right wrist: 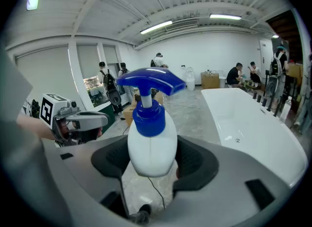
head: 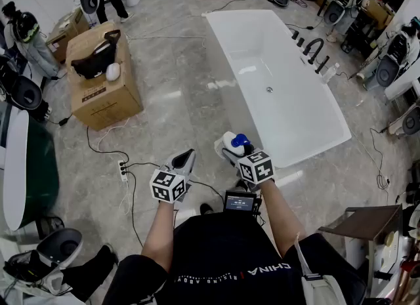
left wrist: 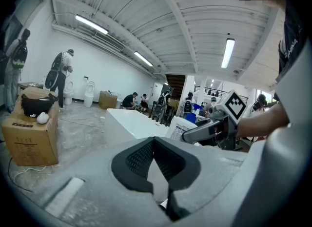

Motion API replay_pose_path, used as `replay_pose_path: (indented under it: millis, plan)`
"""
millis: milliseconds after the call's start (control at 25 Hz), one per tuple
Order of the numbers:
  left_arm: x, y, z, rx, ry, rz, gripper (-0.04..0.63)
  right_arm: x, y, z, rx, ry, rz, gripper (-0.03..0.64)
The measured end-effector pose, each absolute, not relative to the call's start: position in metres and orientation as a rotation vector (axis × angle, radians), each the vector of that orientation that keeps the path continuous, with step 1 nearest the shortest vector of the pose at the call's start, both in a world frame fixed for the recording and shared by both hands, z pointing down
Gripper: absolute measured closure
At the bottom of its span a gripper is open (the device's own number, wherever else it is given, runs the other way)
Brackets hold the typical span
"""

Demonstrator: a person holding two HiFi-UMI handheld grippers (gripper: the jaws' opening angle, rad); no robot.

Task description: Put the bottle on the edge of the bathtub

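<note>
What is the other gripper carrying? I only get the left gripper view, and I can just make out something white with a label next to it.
Observer: A white spray bottle with a blue trigger head. The right gripper has its jaws closed on the bottle's body.
Operator: Is it over the tub?
Observer: Not yet. In the head view it shows beside the near left corner of the bathtub, short of the rim.
Operator: Is anything on the rim already?
Observer: Only black faucet fittings, along the far right side. The rest of the rim looks bare.
</note>
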State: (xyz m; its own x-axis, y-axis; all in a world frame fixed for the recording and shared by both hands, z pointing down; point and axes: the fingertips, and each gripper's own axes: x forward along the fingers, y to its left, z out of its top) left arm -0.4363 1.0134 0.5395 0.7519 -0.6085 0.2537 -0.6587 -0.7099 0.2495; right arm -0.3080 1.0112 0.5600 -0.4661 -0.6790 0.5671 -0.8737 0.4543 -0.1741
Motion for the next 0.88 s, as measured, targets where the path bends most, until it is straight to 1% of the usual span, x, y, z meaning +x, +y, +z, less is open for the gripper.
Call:
replay_pose_path:
  millis: [520, 880]
  plan:
    - [-0.439, 0.999, 0.543, 2.612, -0.996, 0.246, 0.586, -0.305, 0.999, 0.558, 1.308, -2.32, 0.664, 0.347]
    - [-0.424, 0.956, 0.559, 2.568, -1.007, 0.314, 0.586, -0.292, 0.949, 0.575, 1.244, -2.318, 0.707, 0.347]
